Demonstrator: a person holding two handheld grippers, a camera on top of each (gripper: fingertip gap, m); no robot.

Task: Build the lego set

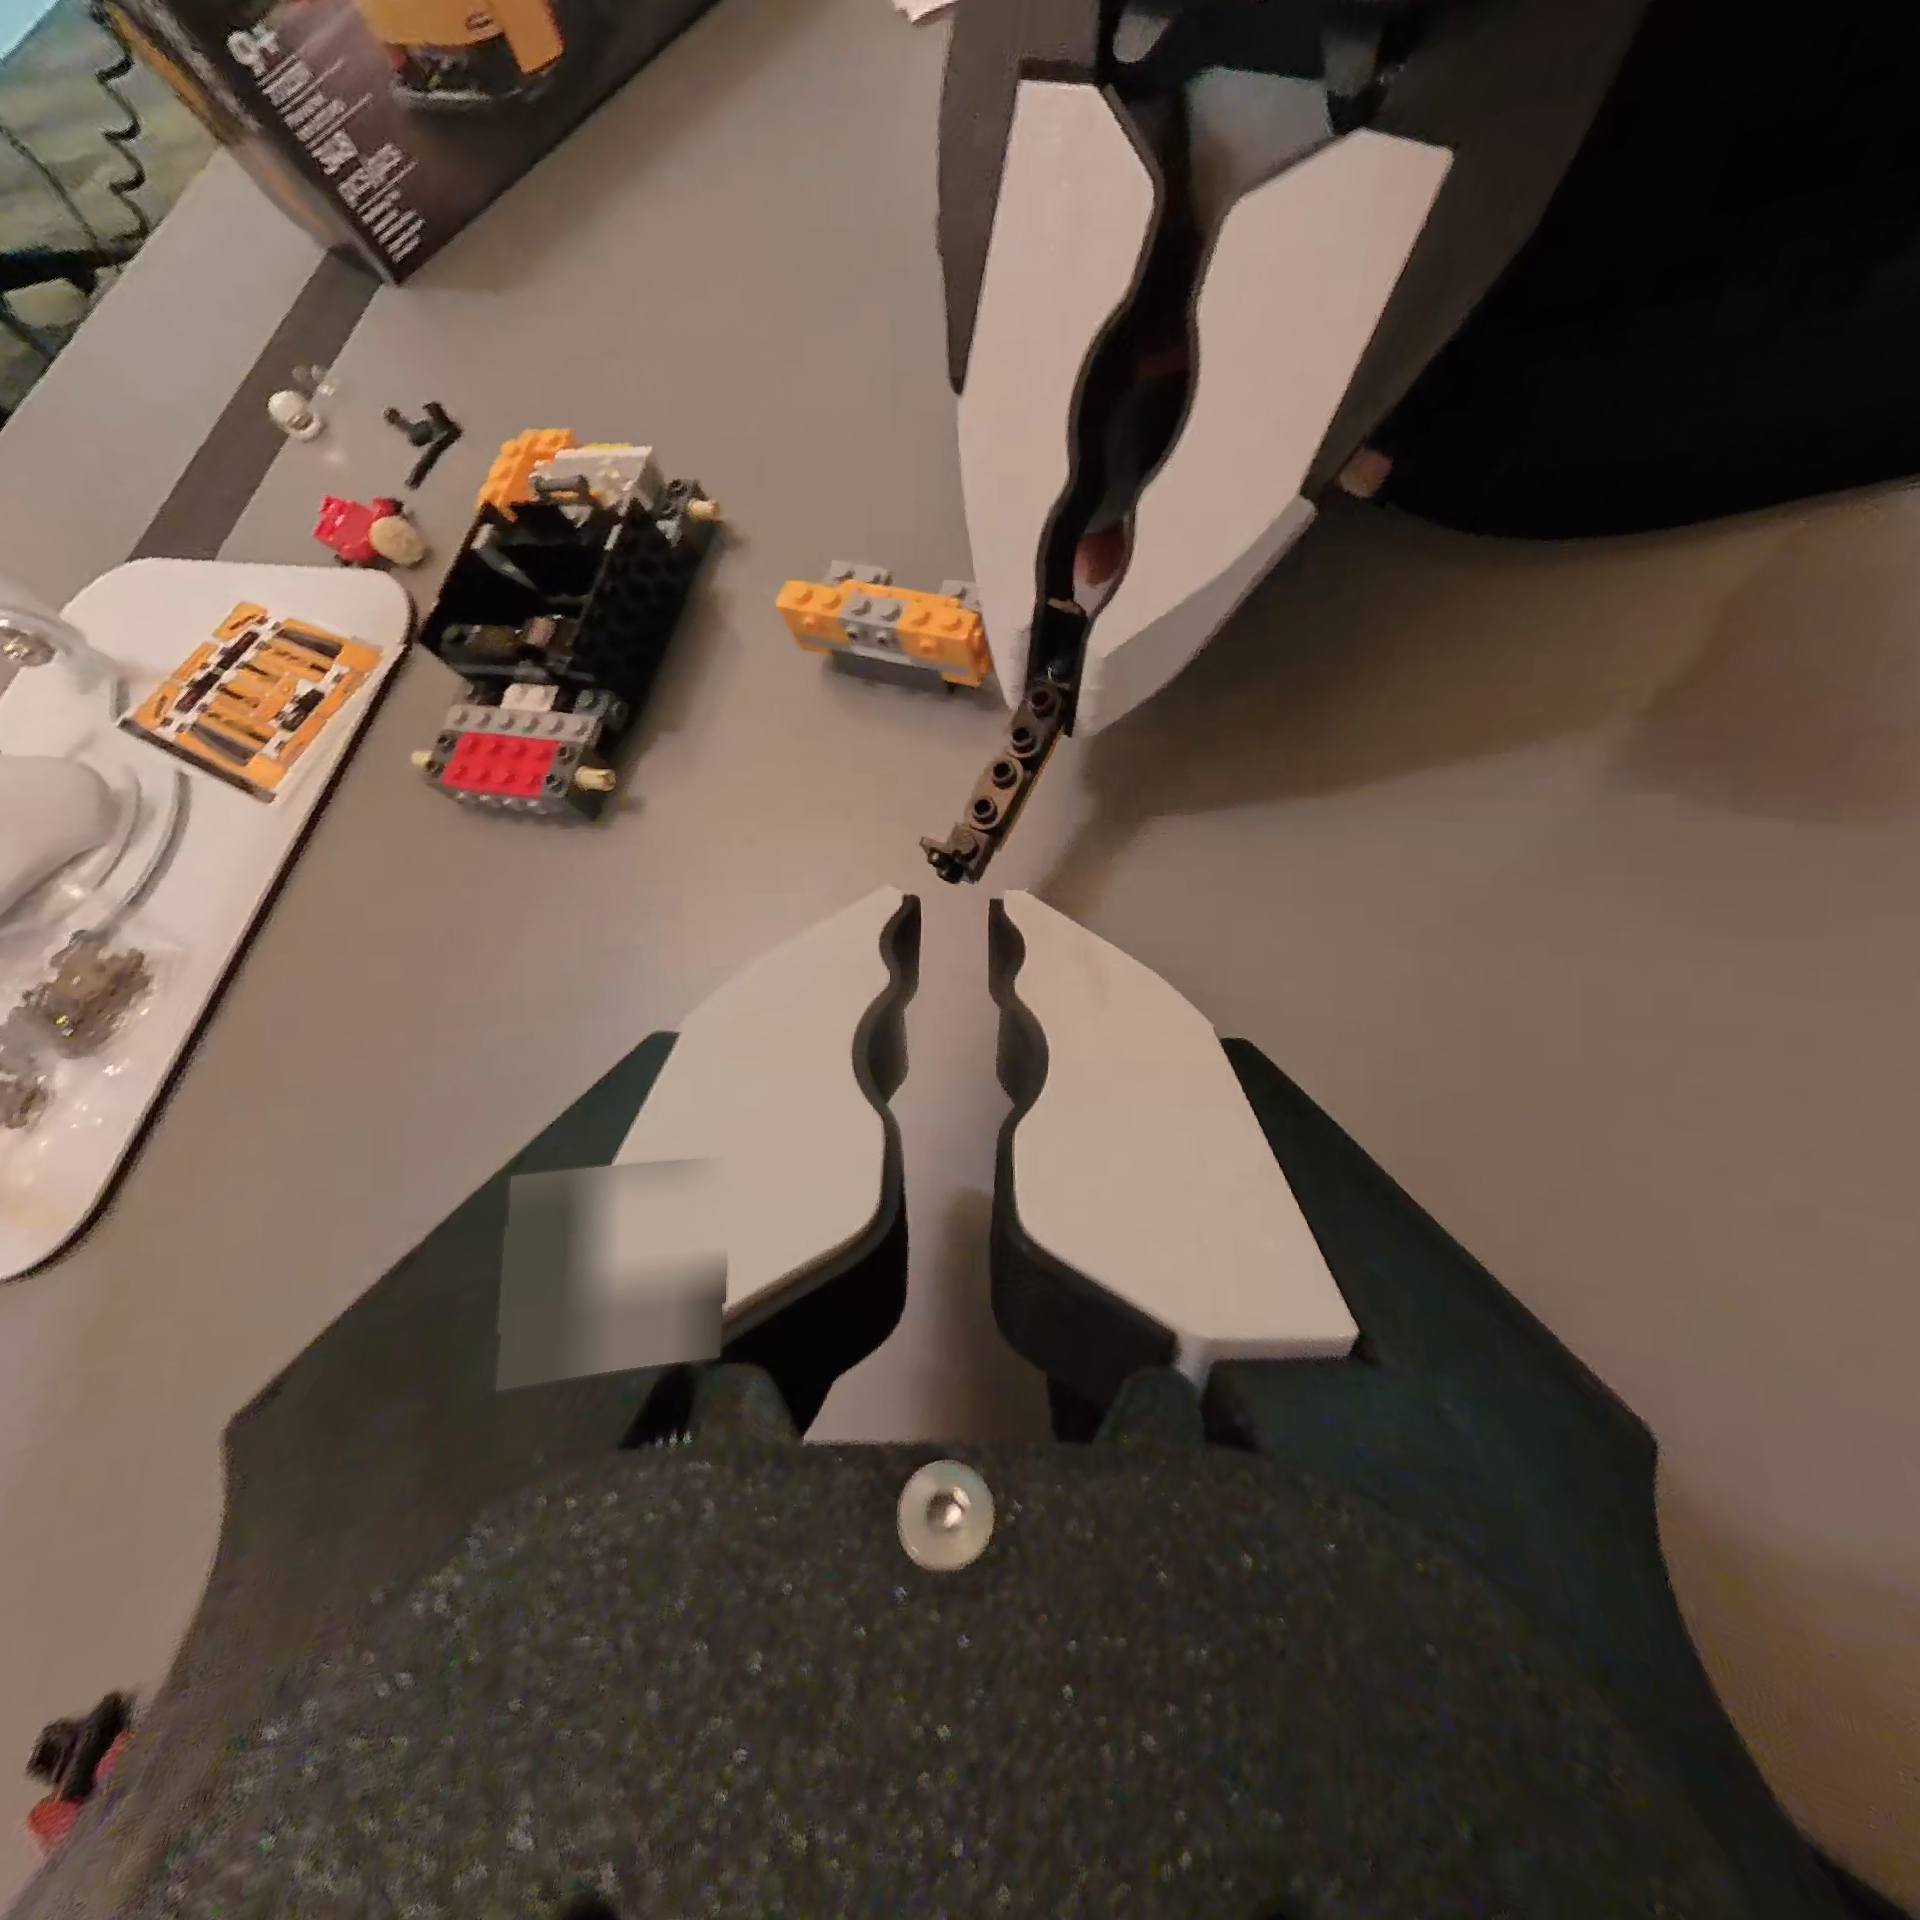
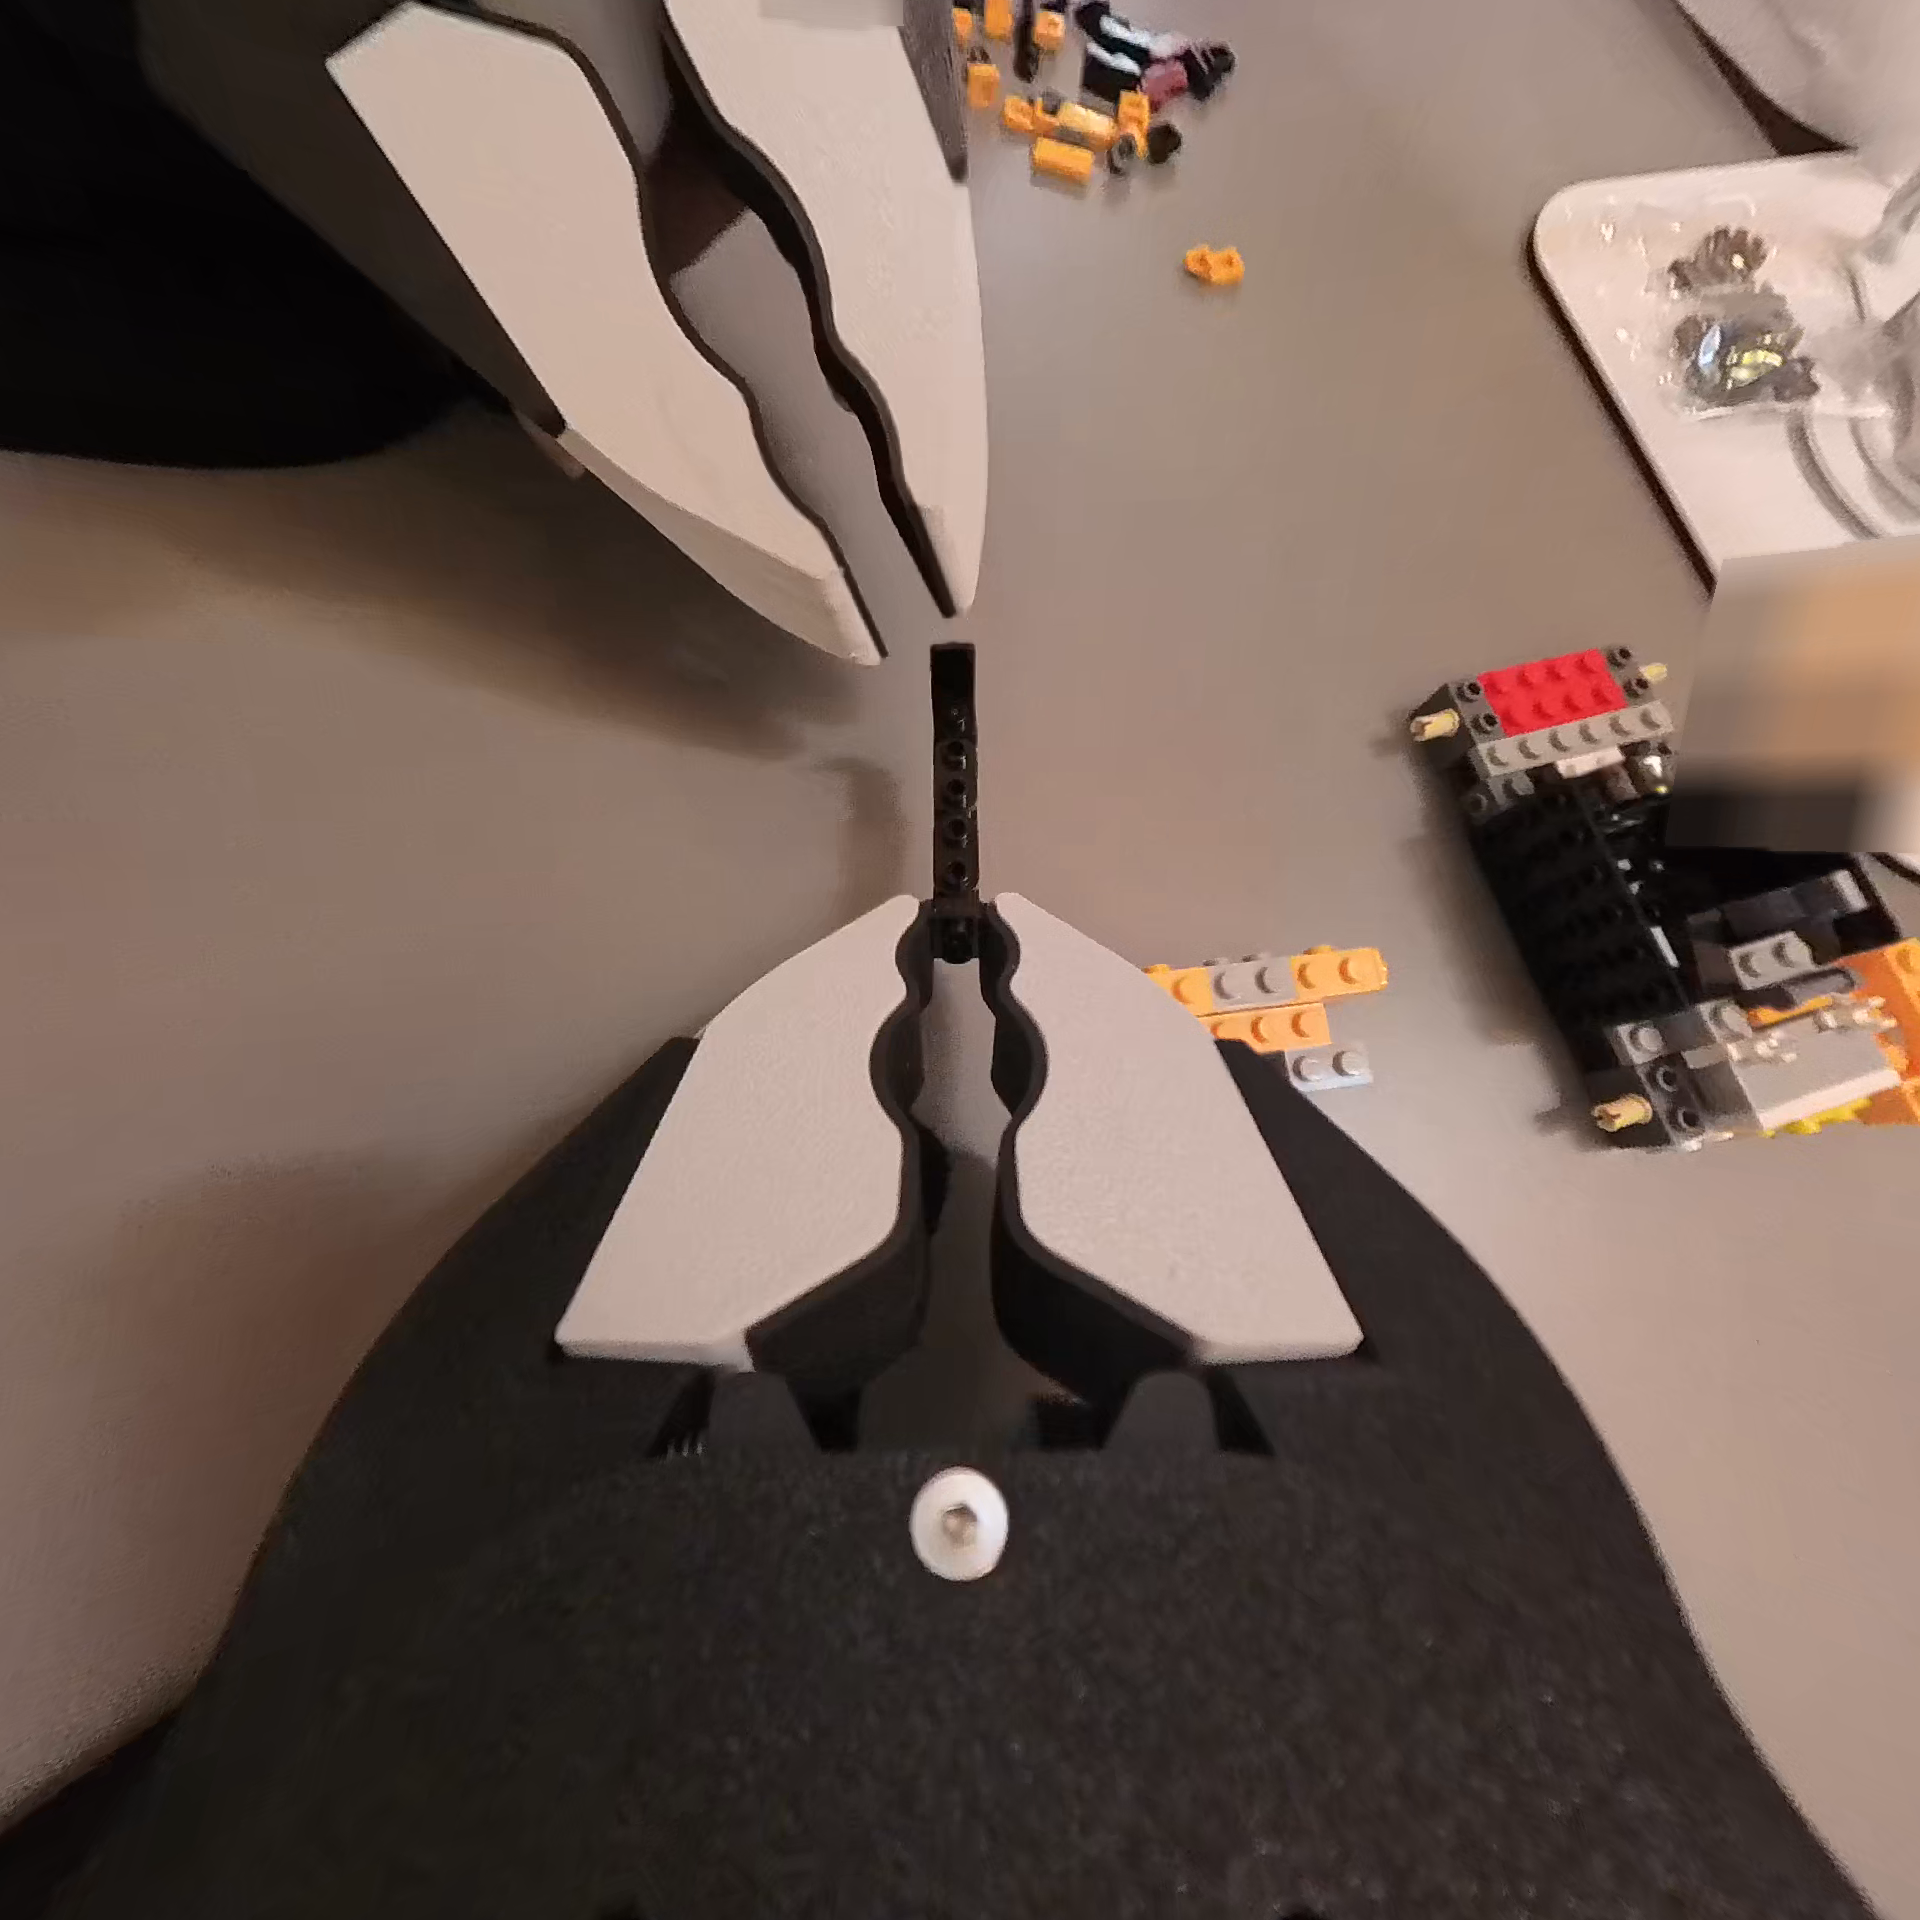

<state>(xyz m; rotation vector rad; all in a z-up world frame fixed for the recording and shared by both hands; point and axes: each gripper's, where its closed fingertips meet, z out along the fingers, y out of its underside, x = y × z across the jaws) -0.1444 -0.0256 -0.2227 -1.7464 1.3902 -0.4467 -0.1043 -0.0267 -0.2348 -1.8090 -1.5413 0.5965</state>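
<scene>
Grippers face each other tip to tip over grey table (image 1: 1351, 831). R gripper (image 2: 956, 920) clenched on one end of long black studded lego beam (image 2: 954, 790); beam sticks out fwd toward 12 o'clock in right wrist view, free end just short of L gripper (image 1: 954, 902) tips, not touching. L gripper jaws parted w/ narrow gap, nothing between them.

In left wrist view, R gripper comes in from 12–1 o'clock and beam hangs above table centre.

Black chassis build w/ red plate (image 1: 551, 634) at 10 o'clock, well apart from beam. Orange/grey sub-assembly (image 1: 883, 629) at 11, just beside R gripper finger. White tray (image 1: 208, 883) w/ sticker sheet (image 1: 249, 691) at 9, near table's L edge. Lego box (image 1: 343, 114) at 11, far edge. Loose orange/black bricks (image 2: 1081, 94) at 12–1 in right wrist view.

Open table from 3 to 5 o'clock on left wrist view.
</scene>
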